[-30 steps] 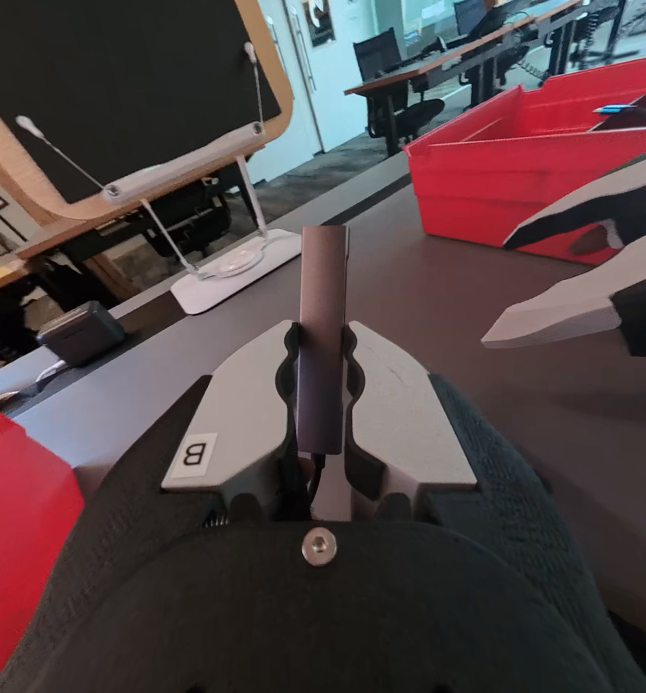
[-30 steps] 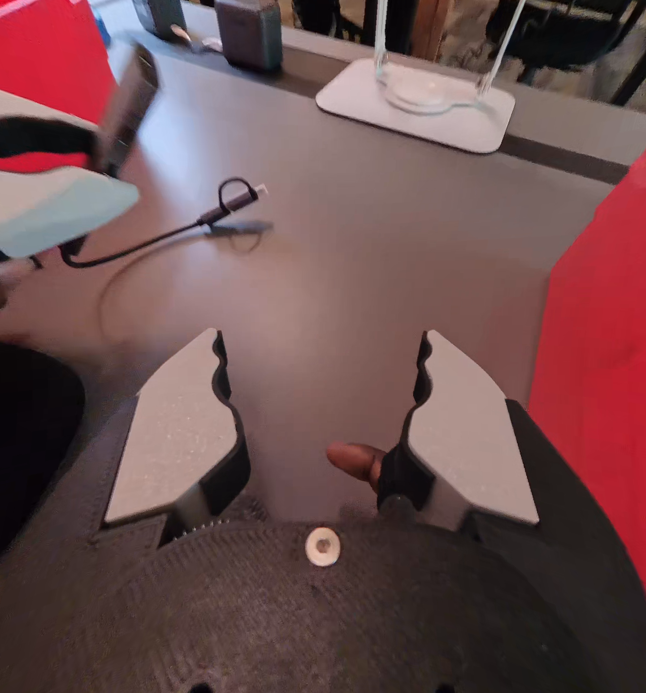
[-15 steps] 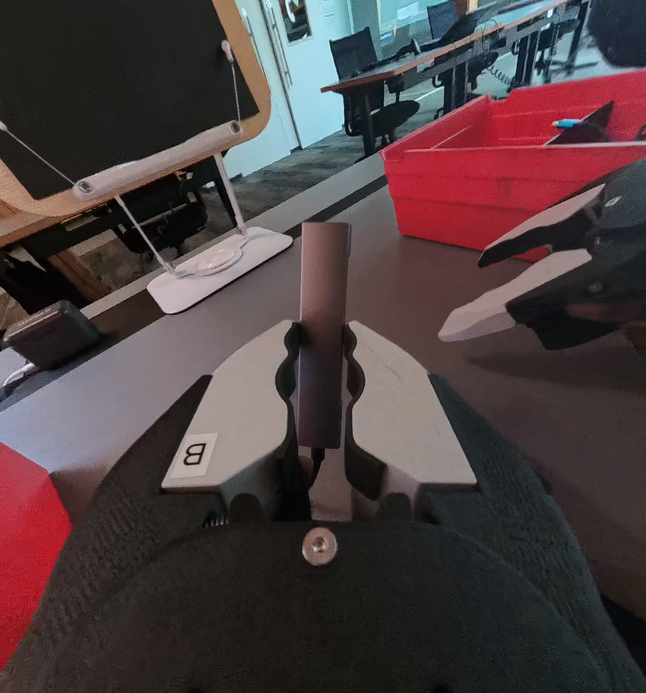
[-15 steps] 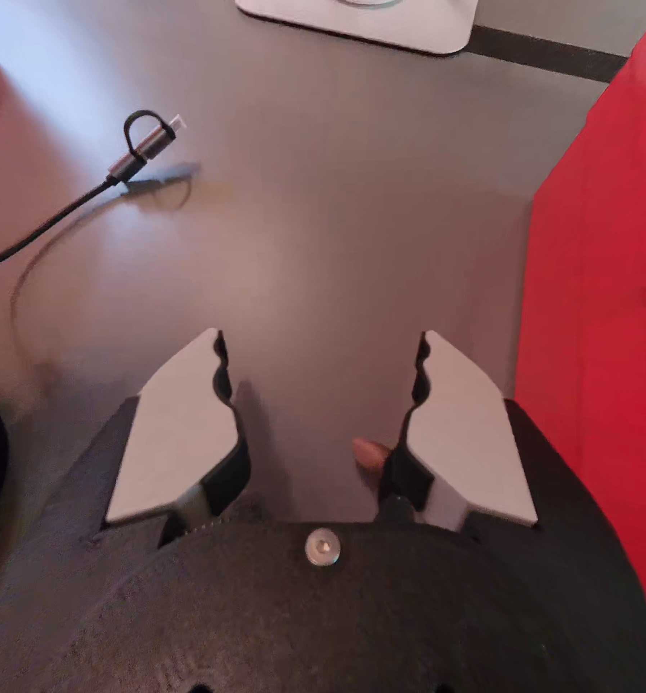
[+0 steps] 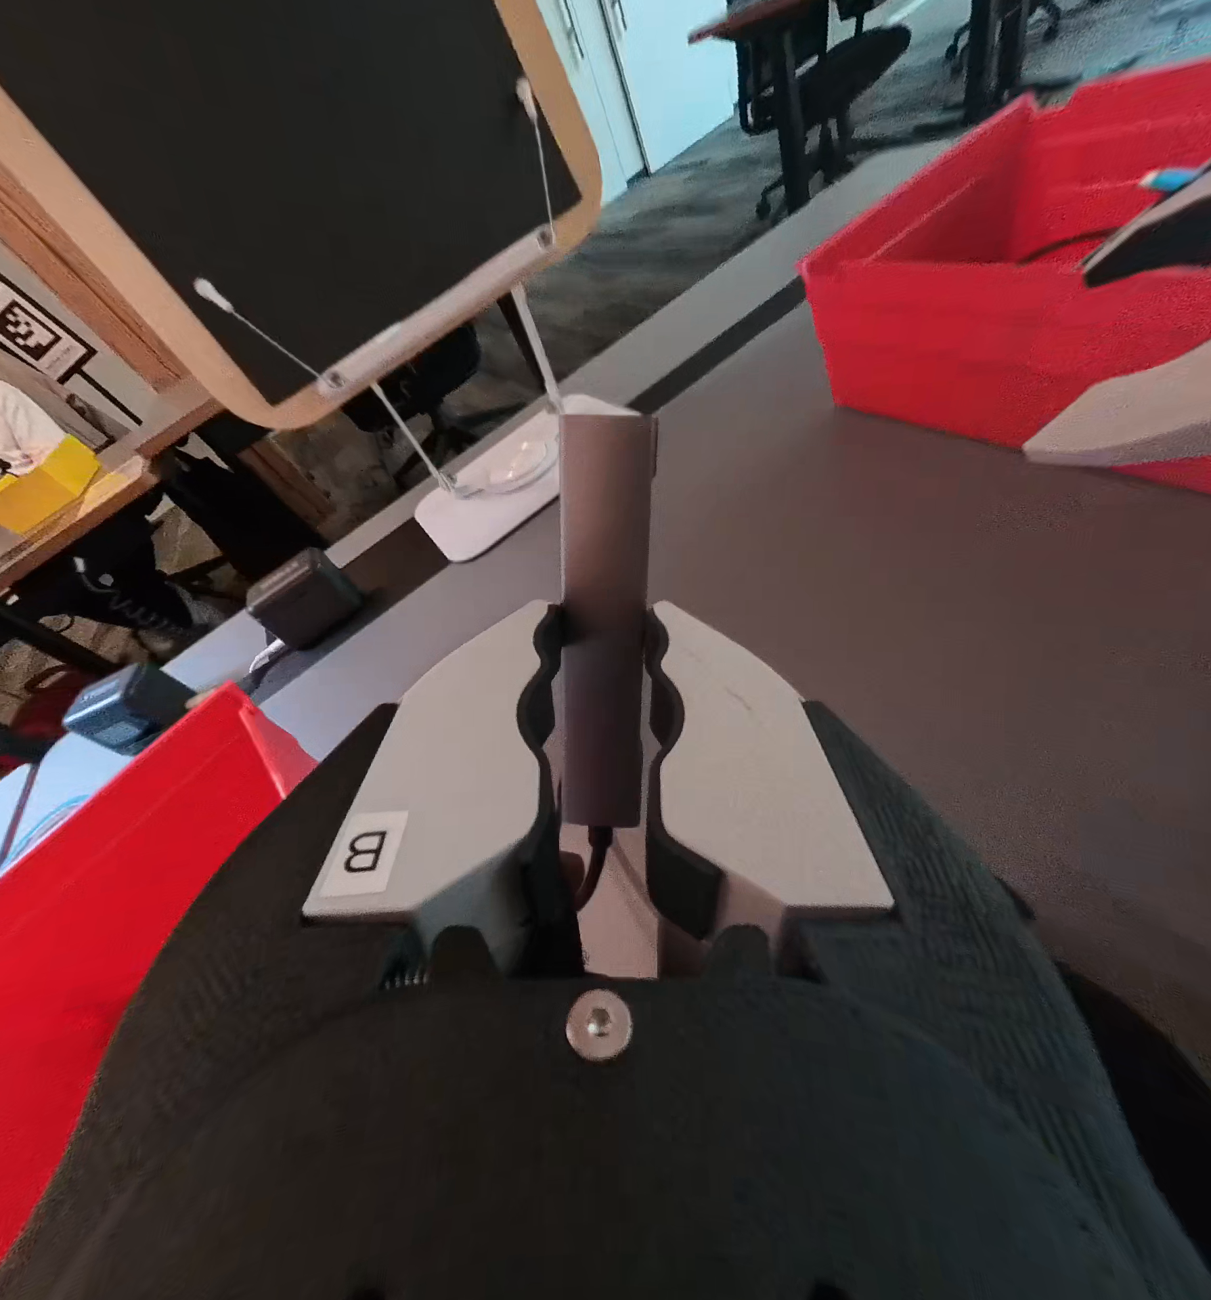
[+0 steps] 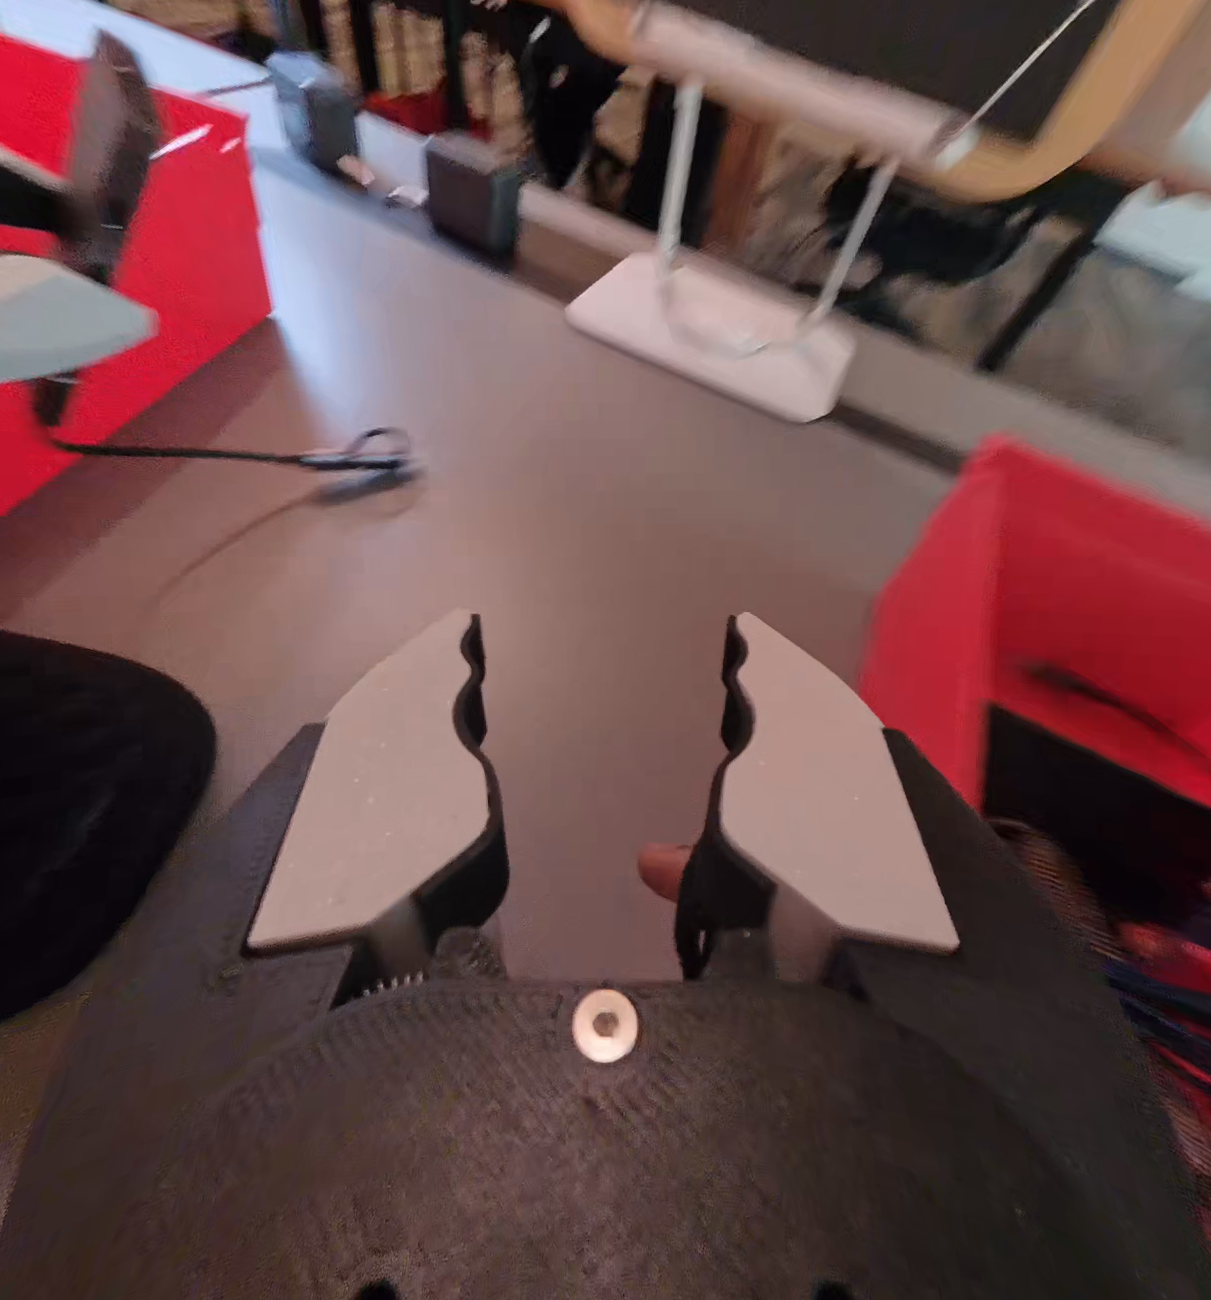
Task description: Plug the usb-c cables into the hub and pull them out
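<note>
My left gripper (image 5: 604,626) is shut on a slim dark grey hub (image 5: 606,563) that sticks forward past the fingertips above the grey table. The hub's own black cable (image 6: 187,454) hangs from it and ends in a plug with a looped adapter (image 6: 367,457) lying on the table. In the right wrist view the hub (image 6: 110,141) and left gripper show at the far left. My right gripper (image 6: 601,629) is open and empty, over the table near the right red bin; one of its fingers (image 5: 1137,415) shows at the right edge of the left wrist view.
A red bin (image 5: 975,309) with cables stands on the right (image 6: 1080,598), another red bin (image 6: 187,232) on the left (image 5: 96,879). A white stand base (image 6: 715,338) holding a wood-framed board (image 5: 236,176) sits at the table's far edge, with dark power bricks (image 6: 472,190) beside it.
My right gripper has tilted up and swung back, so the far table edge and the left gripper show again; its jaws have narrowed. My left gripper has turned left, still holding the hub.
</note>
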